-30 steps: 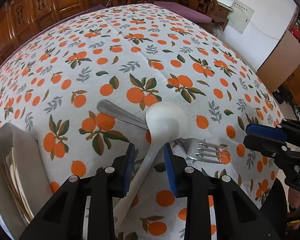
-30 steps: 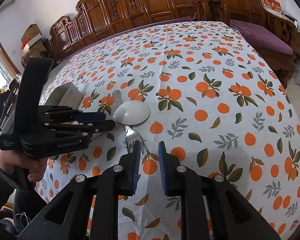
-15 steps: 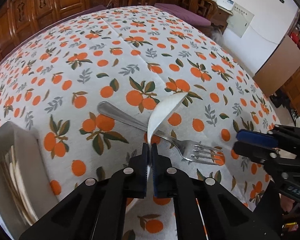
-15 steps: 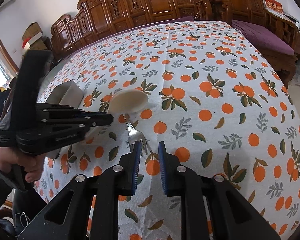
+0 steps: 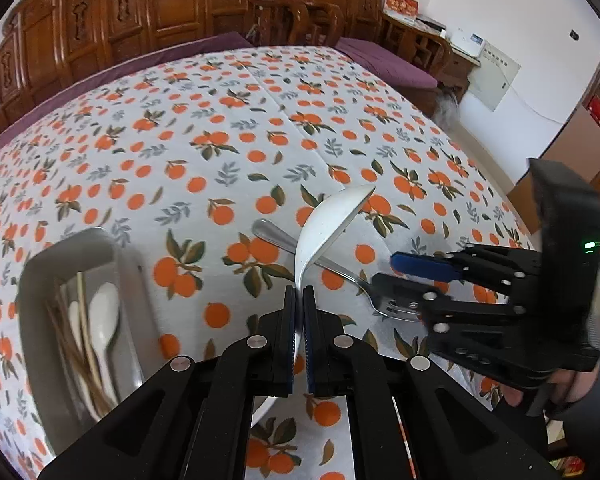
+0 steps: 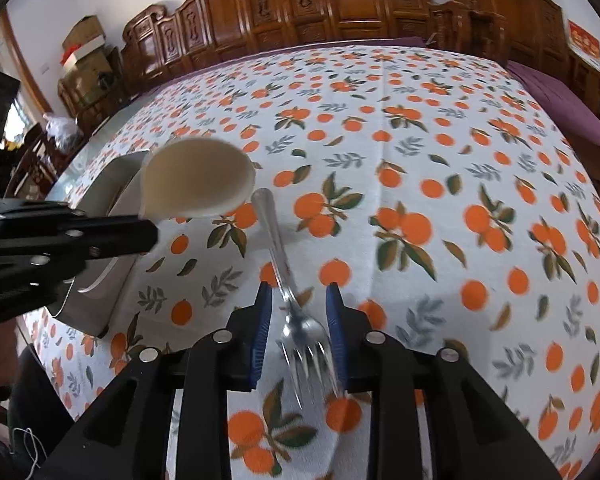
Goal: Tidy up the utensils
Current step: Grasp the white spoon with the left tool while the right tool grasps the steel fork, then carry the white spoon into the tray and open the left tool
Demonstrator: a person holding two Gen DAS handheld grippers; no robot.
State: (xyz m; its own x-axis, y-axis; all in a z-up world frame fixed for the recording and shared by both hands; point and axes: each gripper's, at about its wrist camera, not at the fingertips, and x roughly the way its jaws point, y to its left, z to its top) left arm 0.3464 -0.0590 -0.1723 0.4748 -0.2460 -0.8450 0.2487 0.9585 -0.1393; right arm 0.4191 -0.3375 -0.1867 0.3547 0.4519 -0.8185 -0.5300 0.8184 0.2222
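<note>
Two claws: left claw [image 5: 299, 300] grips spoon [image 5: 324, 228].

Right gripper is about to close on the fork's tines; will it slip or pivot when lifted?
Likely slippery: the fork looks like polished metal. Gripped at the tines between the open right gripper, its long handle may droop or pivot. It lies flat on the tablecloth, so rolling seems unlikely.

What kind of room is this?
Probably a home dining room: a large table under an orange-print tablecloth, carved wooden chairs along the wall, and a utensil tray with spoons and chopsticks.
</note>
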